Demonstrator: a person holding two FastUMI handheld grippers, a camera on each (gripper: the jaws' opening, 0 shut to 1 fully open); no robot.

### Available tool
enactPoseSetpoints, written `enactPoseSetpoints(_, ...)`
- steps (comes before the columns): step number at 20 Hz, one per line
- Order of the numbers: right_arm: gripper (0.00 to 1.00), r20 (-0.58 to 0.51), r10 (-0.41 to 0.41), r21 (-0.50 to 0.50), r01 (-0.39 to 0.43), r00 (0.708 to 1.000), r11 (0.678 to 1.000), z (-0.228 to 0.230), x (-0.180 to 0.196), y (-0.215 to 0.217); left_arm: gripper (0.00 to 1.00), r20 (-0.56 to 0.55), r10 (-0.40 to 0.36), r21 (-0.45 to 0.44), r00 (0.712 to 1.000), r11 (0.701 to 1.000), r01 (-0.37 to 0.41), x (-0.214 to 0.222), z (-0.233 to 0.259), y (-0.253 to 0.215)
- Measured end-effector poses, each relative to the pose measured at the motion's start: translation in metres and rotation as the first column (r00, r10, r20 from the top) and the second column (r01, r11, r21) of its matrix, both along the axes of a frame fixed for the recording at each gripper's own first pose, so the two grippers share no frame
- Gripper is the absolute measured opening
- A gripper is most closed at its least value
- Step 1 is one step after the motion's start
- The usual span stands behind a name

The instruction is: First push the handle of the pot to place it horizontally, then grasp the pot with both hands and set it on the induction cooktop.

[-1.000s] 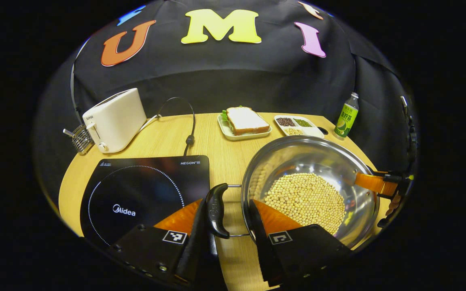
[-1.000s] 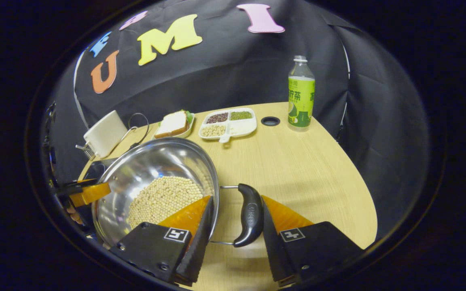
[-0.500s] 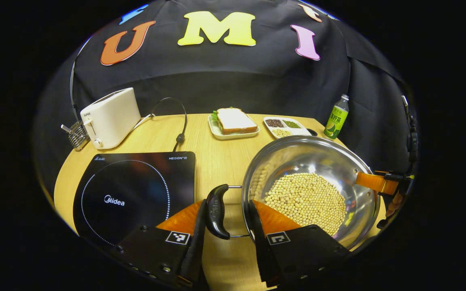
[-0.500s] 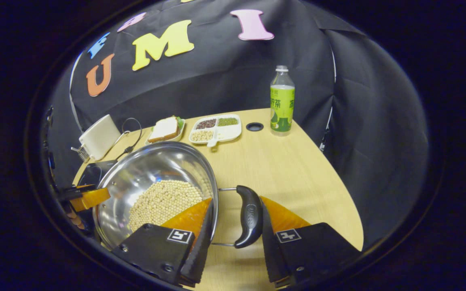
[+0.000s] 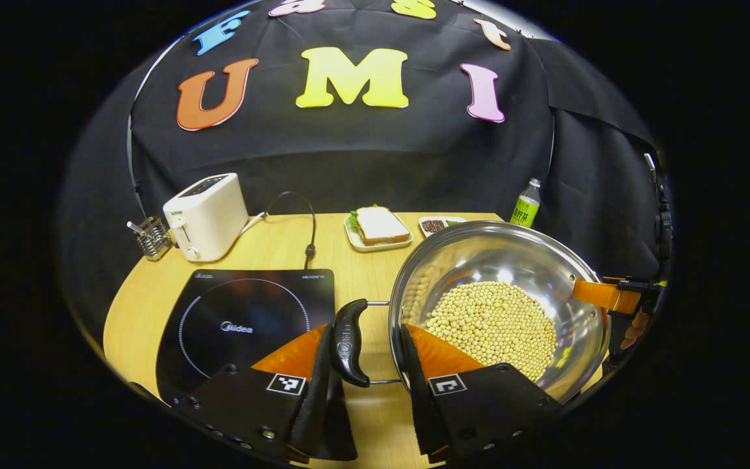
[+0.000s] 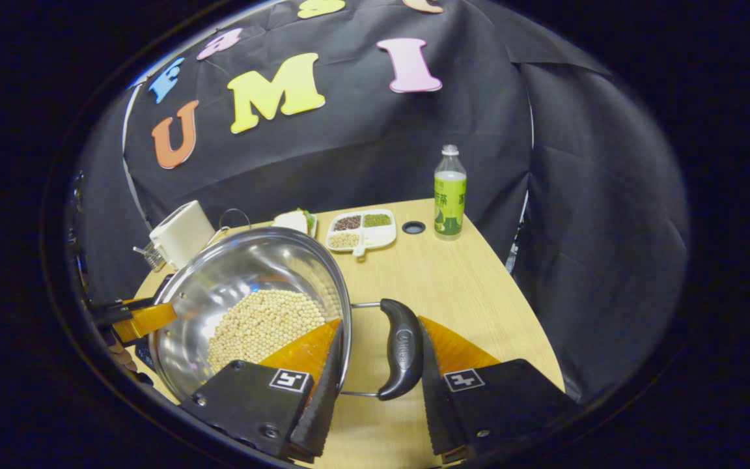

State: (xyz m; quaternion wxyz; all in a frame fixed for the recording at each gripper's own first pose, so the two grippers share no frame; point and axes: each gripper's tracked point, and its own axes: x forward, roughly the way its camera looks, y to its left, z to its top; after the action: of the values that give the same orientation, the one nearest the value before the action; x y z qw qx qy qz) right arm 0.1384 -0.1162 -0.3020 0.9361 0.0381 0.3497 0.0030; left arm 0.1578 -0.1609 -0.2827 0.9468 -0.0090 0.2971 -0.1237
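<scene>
Black cloth is hanging behind a round wooden table (image 5: 264,247), which is carrying everything in the scene. One steel pot (image 5: 499,260), holding a heap of pale beans (image 5: 492,322), is being held by its two black side handles. The left tool (image 5: 365,365) is straddling one handle (image 5: 347,342), one finger against it and the other by the pot wall; the right tool (image 6: 375,365) is straddling the other handle (image 6: 402,348) likewise, so neither is plainly pinching, both looking partly spread around the loop. Compared with a second ago, the table and its objects are sitting lower and smaller in both views while the pot is keeping its place between the fingers, so the pot appears to be rising off the table. That suggests the handle push is done and the carry is beginning. One black induction cooktop (image 5: 251,322) is waiting just to the left of the pot. Also counted: one white toaster (image 5: 206,215), one sandwich plate (image 5: 378,228), one divided tray (image 6: 362,229), one green bottle (image 6: 449,192).
</scene>
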Motion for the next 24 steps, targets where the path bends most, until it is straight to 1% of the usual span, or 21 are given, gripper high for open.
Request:
enactPoseSetpoints(6, 0.61, 0.029, 0.034, 0.020, -0.035, 0.999, 0.999, 0.028, -0.008, 0.049, 0.54, 0.060, 0.033, 0.008, 0.998, 0.999, -0.033, -0.010, 0.031, 0.049)
enactPoseSetpoints(7, 0.60, 0.029, 0.040, 0.027, -0.041, 0.999, 0.999, 0.029, -0.008, 0.059, 0.53, 0.064, 0.042, 0.008, 0.997, 0.999, -0.042, -0.009, 0.034, 0.059)
enactPoseSetpoints(10, 0.61, 0.030, 0.063, 0.043, -0.064, 0.998, 0.997, 0.035, 0.000, 0.092, 0.54, 0.078, 0.074, 0.008, 0.994, 0.997, -0.075, -0.006, 0.044, 0.090)
enactPoseSetpoints(11, 0.60, 0.031, 0.073, 0.045, -0.074, 0.997, 0.996, 0.036, 0.001, 0.104, 0.53, 0.086, 0.083, 0.011, 0.993, 0.996, -0.084, -0.003, 0.047, 0.102)
enactPoseSetpoints(13, 0.61, 0.032, 0.095, 0.044, -0.097, 0.995, 0.994, 0.039, 0.007, 0.127, 0.53, 0.091, 0.105, 0.012, 0.990, 0.994, -0.106, -0.001, 0.050, 0.122)
enactPoseSetpoints(14, 0.60, 0.030, 0.103, 0.049, -0.105, 0.994, 0.993, 0.040, 0.009, 0.138, 0.53, 0.095, 0.114, 0.015, 0.989, 0.993, -0.116, 0.000, 0.052, 0.132)
enactPoseSetpoints(16, 0.61, 0.027, 0.123, 0.054, -0.124, 0.992, 0.991, 0.040, 0.015, 0.160, 0.53, 0.095, 0.136, 0.018, 0.986, 0.990, -0.138, 0.005, 0.054, 0.153)
enactPoseSetpoints(17, 0.61, 0.027, 0.133, 0.054, -0.134, 0.991, 0.989, 0.040, 0.018, 0.170, 0.43, 0.096, 0.147, 0.015, 0.984, 0.989, -0.149, 0.007, 0.056, 0.162)
enactPoseSetpoints(18, 0.61, 0.027, 0.142, 0.054, -0.143, 0.990, 0.988, 0.041, 0.021, 0.180, 0.53, 0.094, 0.159, 0.012, 0.983, 0.987, -0.160, 0.008, 0.056, 0.171)
enactPoseSetpoints(19, 0.60, 0.028, 0.151, 0.052, -0.152, 0.988, 0.987, 0.043, 0.025, 0.189, 0.53, 0.094, 0.169, 0.007, 0.981, 0.985, -0.170, 0.006, 0.058, 0.179)
enactPoseSetpoints(20, 0.60, 0.029, 0.159, 0.050, -0.161, 0.987, 0.986, 0.044, 0.029, 0.199, 0.43, 0.098, 0.176, 0.005, 0.979, 0.984, -0.178, 0.008, 0.059, 0.187)
enactPoseSetpoints(21, 0.61, 0.029, 0.167, 0.049, -0.168, 0.986, 0.985, 0.044, 0.031, 0.207, 0.53, 0.099, 0.185, 0.003, 0.978, 0.983, -0.186, 0.011, 0.059, 0.194)
enactPoseSetpoints(24, 0.60, 0.021, 0.182, 0.050, -0.183, 0.983, 0.982, 0.039, 0.041, 0.231, 0.54, 0.100, 0.207, -0.001, 0.973, 0.978, -0.208, 0.018, 0.058, 0.216)
